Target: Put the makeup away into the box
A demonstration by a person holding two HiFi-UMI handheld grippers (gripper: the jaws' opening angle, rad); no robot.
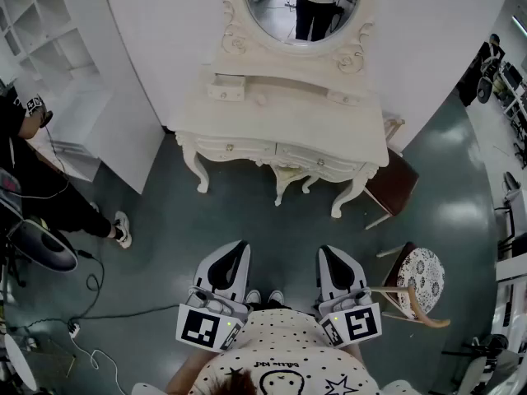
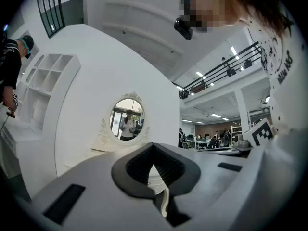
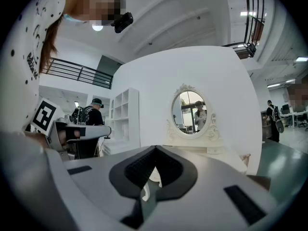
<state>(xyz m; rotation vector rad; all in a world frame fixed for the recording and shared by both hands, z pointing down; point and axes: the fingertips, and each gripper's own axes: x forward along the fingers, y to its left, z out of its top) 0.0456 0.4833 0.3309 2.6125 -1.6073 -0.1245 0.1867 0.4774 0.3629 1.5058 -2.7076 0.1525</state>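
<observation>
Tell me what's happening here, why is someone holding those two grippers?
A person stands a little back from a white dressing table with an oval mirror, holding a gripper in each hand. The left gripper and right gripper are both shut with nothing in them, pointing level toward the table. No makeup is being handled, and I can't make out any makeup or box on the tabletop.
</observation>
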